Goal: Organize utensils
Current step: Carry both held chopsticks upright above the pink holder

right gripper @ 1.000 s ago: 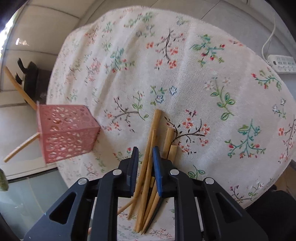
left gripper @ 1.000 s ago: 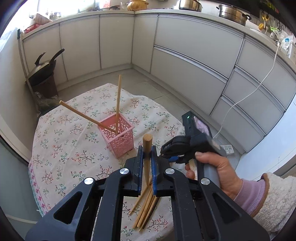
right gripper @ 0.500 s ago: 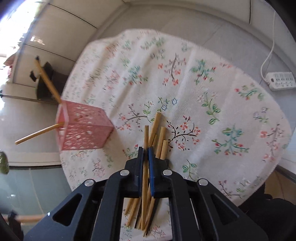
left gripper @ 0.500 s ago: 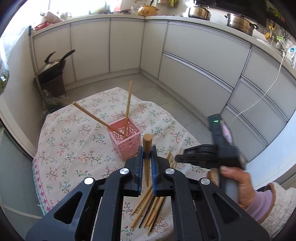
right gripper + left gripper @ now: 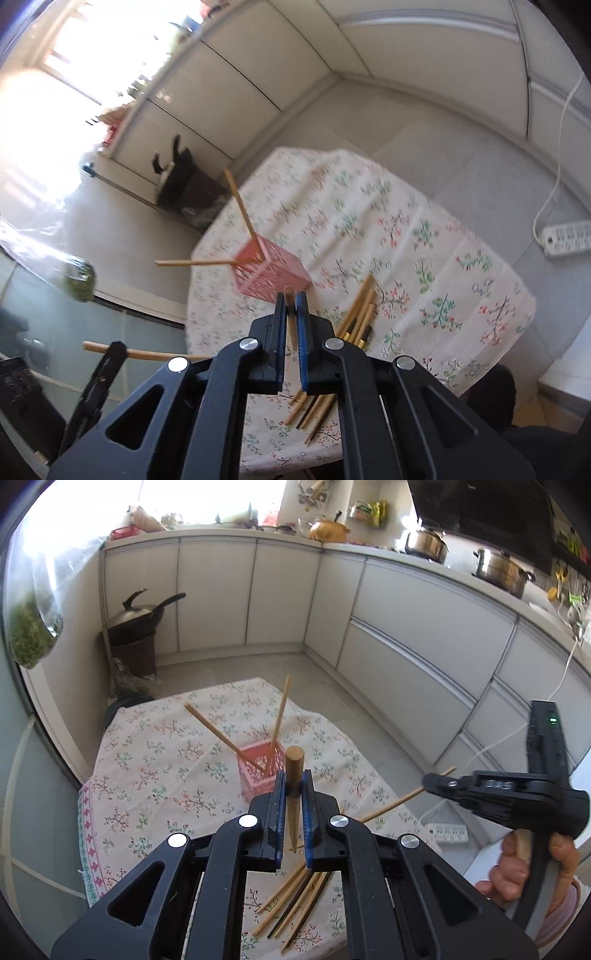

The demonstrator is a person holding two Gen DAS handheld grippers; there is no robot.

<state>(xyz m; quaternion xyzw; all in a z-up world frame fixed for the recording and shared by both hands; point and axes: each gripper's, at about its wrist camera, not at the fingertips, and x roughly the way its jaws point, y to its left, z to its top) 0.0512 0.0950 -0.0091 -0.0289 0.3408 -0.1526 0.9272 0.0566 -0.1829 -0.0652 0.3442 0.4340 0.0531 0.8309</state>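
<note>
A run of pale kitchen cabinets (image 5: pixel 406 635) curves around the room, with steel pots (image 5: pixel 502 570) on top of it. In front stands a counter covered by a floral tablecloth (image 5: pixel 155 760), seen also in the right wrist view (image 5: pixel 424 236). A dark wok (image 5: pixel 138 614) sits on a stand by the far wall.

On the cloth a pink perforated basket (image 5: pixel 258 771) holds two bamboo chopsticks (image 5: pixel 279 712) that lean apart, one toward the left, one nearly upright. In the right wrist view the same basket (image 5: pixel 273 273) is blurred.

Nearer the counter's front edge lies a loose heap of chopsticks (image 5: pixel 295 897), pale ones mixed with dark ones, roughly parallel and overlapping; the right wrist view shows the heap (image 5: pixel 358 314) just beside the basket.

The left gripper (image 5: pixel 294 794) has its fingers closed on a single chopstick (image 5: pixel 294 771), which stands upright with its thick round end above the pads. It hangs above the cloth, between the basket and the heap.

The right gripper (image 5: pixel 290 314) is held up over the counter by the person's right hand (image 5: pixel 532 871), and its fingers pinch another chopstick (image 5: pixel 289 321); from the left wrist view that stick (image 5: pixel 402 801) juts out sideways from the right gripper's tips (image 5: pixel 430 781).

A white power strip (image 5: pixel 569 238) lies on the floor.
</note>
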